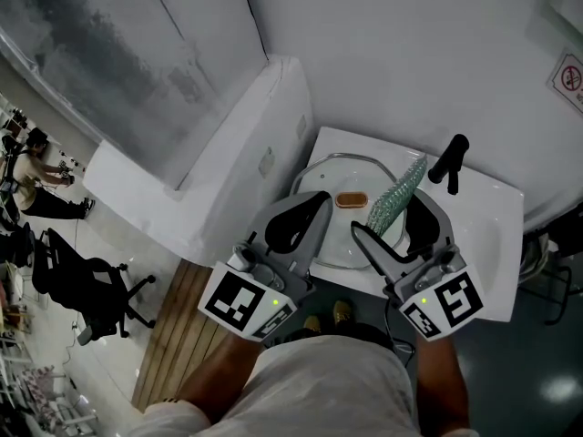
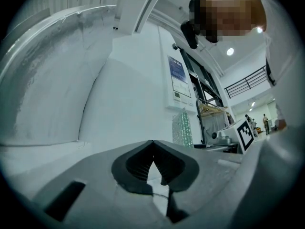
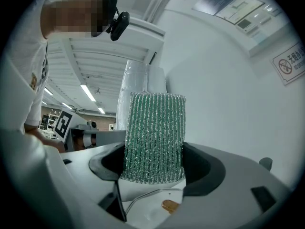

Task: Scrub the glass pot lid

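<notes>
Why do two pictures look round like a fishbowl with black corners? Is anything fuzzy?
Left gripper view and right gripper view: wide lenses bend the walls and darken the corners. Right gripper view: the green scrubber between the jaws is sharp, the room behind softer. Head view: soft even light, glass lid clear.

left hand-held gripper (image 2: 152, 144) closed, right one (image 3: 153, 152) clamped

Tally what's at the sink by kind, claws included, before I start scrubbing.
Glass pot lid: 1
Green scrub sponge: 1
Black faucet: 1
White sink: 1
Claws: 2, the left claw shut and empty, the right claw shut on the sponge
Total: 6
</notes>
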Demonstrator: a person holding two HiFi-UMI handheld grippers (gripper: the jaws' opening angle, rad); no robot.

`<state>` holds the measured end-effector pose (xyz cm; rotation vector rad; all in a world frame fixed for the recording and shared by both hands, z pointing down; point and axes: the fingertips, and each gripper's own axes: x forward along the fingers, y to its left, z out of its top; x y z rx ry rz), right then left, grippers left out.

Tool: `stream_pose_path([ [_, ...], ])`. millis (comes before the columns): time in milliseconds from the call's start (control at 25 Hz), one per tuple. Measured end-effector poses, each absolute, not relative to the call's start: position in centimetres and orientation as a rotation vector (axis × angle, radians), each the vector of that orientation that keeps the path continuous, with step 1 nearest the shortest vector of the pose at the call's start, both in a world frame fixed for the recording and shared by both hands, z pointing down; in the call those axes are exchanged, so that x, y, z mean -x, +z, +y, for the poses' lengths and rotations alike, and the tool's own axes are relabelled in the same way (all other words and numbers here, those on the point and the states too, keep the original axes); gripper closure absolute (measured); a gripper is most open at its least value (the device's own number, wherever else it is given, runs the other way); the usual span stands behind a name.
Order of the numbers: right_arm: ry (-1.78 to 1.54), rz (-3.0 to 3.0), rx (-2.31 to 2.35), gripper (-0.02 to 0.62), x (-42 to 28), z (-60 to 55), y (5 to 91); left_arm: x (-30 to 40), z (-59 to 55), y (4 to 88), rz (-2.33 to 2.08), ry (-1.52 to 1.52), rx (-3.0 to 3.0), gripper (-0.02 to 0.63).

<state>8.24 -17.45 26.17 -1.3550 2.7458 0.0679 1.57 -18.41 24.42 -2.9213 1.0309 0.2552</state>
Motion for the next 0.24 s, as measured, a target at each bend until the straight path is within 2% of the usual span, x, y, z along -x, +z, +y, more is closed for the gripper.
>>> stream_pose_path([
  [240, 0.066, 2.747, 1.357, 0.247, -8.10, -17.52, 26.14, -1.46, -18.37, 24.39, 1.028, 0.255, 2.920, 0.591],
])
